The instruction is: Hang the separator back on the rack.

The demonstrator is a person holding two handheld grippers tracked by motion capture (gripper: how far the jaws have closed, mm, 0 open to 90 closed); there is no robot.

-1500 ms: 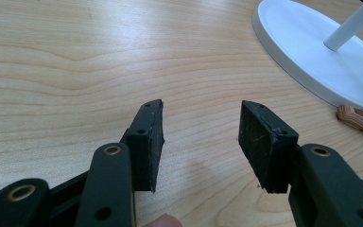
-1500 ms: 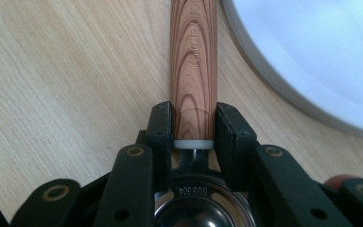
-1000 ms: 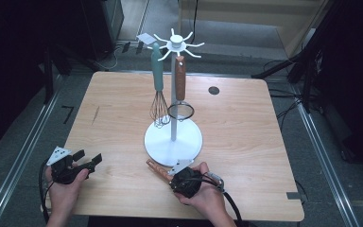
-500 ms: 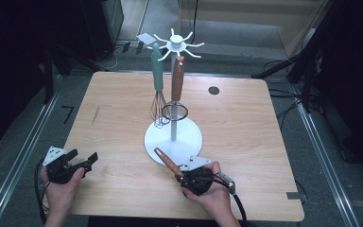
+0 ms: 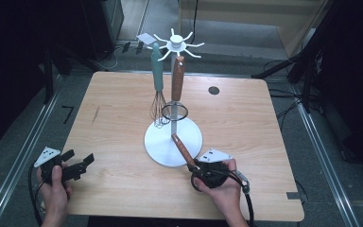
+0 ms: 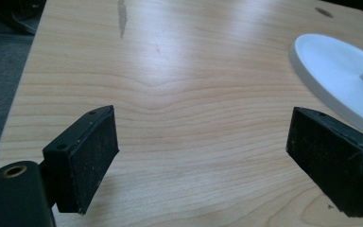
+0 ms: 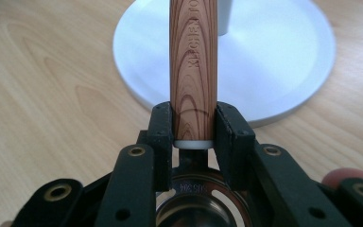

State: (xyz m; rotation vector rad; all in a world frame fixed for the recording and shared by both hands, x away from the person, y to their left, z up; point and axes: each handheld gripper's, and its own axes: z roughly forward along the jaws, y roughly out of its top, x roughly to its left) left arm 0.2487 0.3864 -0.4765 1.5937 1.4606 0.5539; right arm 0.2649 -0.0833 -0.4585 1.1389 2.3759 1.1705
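Observation:
A white utensil stand [image 5: 158,142] rises at the table's middle. From its top hang a teal-handled whisk [image 5: 157,90] and a wooden-handled strainer [image 5: 177,82]. Near the front edge my right gripper [image 5: 194,166] is shut on a third utensil's wooden handle [image 5: 181,148], which slants up and left over the stand's base. In the right gripper view the pads clamp this handle [image 7: 194,61] near its metal end, with the white base [image 7: 274,61] behind. At the front left my left gripper [image 5: 79,160] has just been opening; its jaws [image 6: 203,156] stand wide over bare wood with nothing between them.
A dark round hole [image 5: 213,90] marks the table's back right, and a dark streak [image 5: 96,115] lies on the left. The stand's base [image 6: 340,71] is to the right of my left gripper. Metal rails and cables run along the floor on both sides.
My right hand has moved right along the front edge, and the wooden handle has swung from pointing left to slanting toward the stand's base. The left jaws stand wider apart.

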